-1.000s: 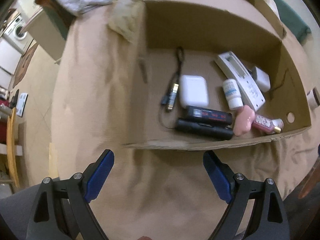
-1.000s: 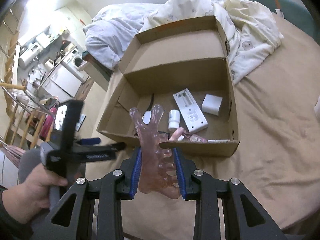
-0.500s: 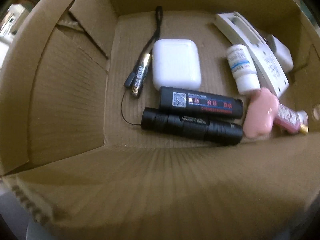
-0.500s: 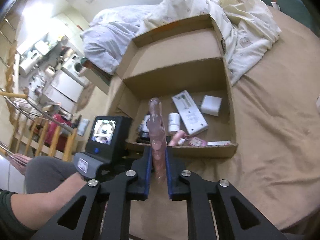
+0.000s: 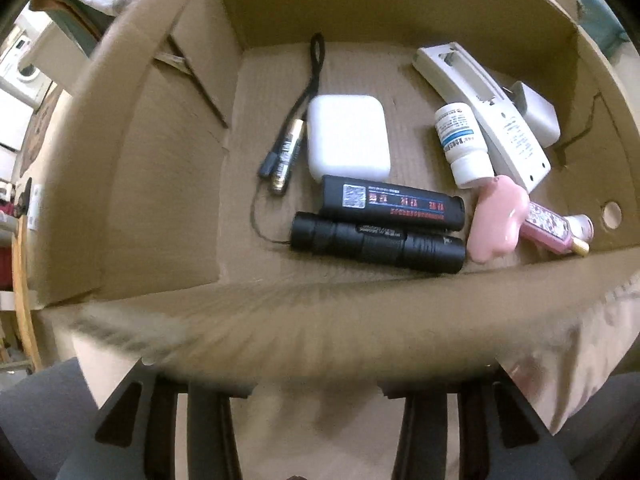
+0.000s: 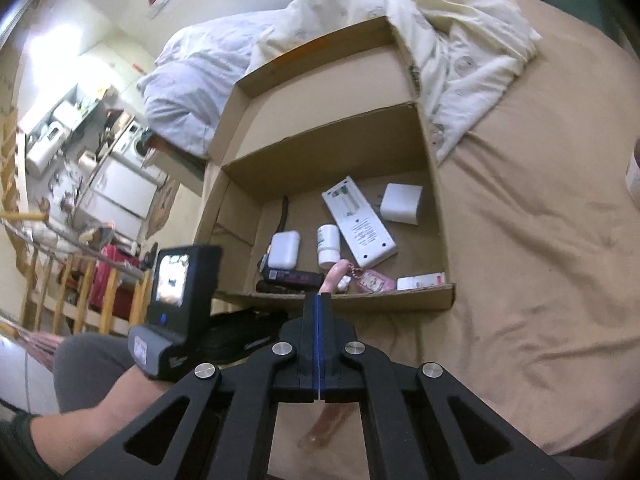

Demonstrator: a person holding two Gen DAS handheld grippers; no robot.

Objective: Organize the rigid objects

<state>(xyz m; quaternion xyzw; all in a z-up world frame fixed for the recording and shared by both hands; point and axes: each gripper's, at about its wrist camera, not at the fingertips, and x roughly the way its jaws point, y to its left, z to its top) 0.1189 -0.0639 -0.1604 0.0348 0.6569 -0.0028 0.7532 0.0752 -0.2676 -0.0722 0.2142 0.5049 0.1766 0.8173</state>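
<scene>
Right hand-held gripper (image 6: 319, 312) sitting fully together at lower centre, pink claw clip (image 6: 326, 428) lying beneath it, left hand-held gripper's (image 5: 320, 364) tips hidden, jaws closing, grip unclear.

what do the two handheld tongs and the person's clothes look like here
Right tongs: black angular linkage arms with silver rivets and blue pads. Left tongs: black arms, fingertips hidden behind the cardboard box; the right view shows its black body with a lit screen. The person wears grey trousers.

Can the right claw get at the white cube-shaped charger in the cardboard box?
Probably yes: the open-topped cardboard box leaves the white cube-shaped charger uncovered; the shut right claw must open and clear the near wall.
</scene>
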